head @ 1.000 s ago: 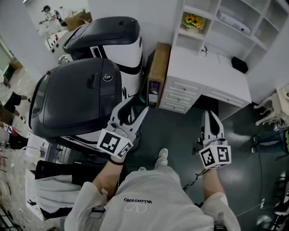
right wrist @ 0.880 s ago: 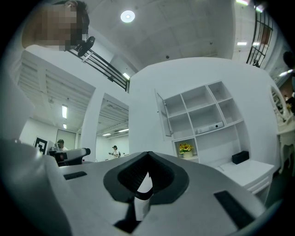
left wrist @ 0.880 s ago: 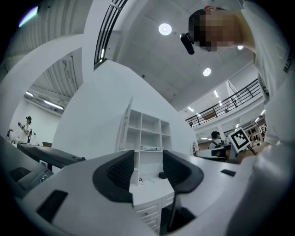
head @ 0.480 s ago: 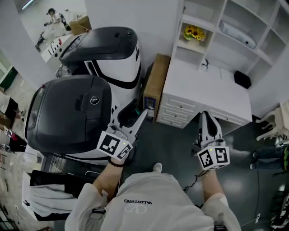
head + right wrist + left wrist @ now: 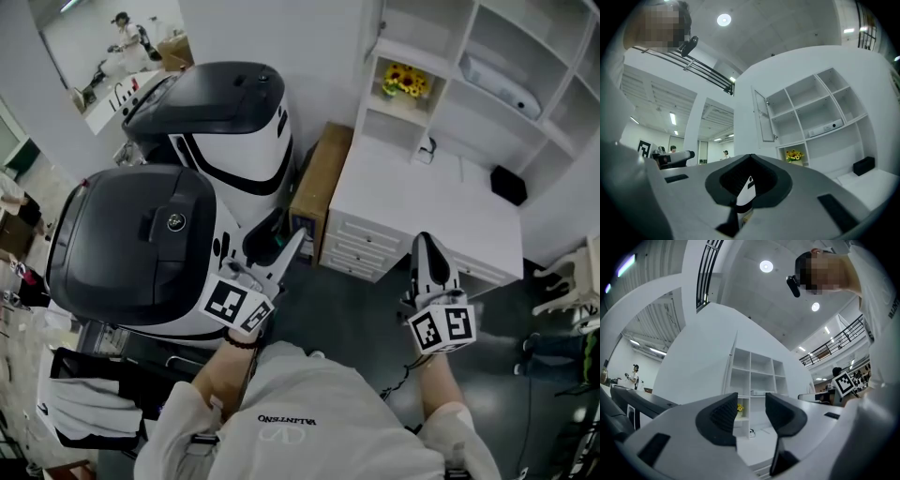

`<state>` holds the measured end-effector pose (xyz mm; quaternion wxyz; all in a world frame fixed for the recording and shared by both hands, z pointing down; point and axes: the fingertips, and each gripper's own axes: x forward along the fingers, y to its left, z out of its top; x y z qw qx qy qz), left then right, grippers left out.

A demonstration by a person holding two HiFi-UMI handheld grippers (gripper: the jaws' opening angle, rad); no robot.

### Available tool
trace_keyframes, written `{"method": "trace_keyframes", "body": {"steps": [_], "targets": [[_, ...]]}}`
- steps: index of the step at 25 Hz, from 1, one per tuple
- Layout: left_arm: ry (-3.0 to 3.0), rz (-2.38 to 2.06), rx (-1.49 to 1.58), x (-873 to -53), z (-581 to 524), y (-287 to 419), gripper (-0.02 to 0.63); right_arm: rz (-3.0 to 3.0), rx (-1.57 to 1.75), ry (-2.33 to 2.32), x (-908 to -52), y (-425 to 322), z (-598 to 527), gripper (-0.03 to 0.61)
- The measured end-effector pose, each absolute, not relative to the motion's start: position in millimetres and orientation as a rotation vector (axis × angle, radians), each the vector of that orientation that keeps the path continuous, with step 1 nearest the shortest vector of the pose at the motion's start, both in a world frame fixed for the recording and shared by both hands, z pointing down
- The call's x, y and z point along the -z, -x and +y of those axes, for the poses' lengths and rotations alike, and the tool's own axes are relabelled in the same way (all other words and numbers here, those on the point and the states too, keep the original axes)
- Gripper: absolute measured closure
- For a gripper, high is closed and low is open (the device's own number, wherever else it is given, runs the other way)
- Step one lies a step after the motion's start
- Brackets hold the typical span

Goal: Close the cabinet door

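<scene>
A white shelf cabinet (image 5: pixel 469 56) stands over a white desk (image 5: pixel 422 202) ahead of me on the right. Its narrow glass-panelled door (image 5: pixel 763 117) hangs open at the upper left of the shelves in the right gripper view. The same cabinet (image 5: pixel 754 376) shows far off between the jaws in the left gripper view. My left gripper (image 5: pixel 278 246) is open and empty, held low in front of the desk's left end. My right gripper (image 5: pixel 427 246) is shut on nothing, before the desk's drawers. Neither one touches the cabinet.
Two big black-and-white machines (image 5: pixel 131 244) (image 5: pixel 225 103) fill the left. A brown box (image 5: pixel 314 187) leans between them and the desk. Sunflowers (image 5: pixel 401 80) sit in a low shelf, a white device (image 5: pixel 502 70) higher up, a black object (image 5: pixel 506 185) on the desk. A chair (image 5: pixel 572 281) stands right.
The desk and machines have slid down the head view as I step closer to the cabinet. Both grippers keep their pose; left stays open, right stays shut.
</scene>
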<state>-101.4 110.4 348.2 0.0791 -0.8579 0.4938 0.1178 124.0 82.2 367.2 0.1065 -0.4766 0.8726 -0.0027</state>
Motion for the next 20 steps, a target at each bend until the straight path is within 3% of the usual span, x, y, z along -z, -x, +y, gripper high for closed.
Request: {"method": "trace_keyframes", "body": {"steps": [20], "targets": [[2.58,1.37,-0.436,-330,-46,98,0.433,2.61,-0.099,1.248,-328,-101,-58,0.569]]}}
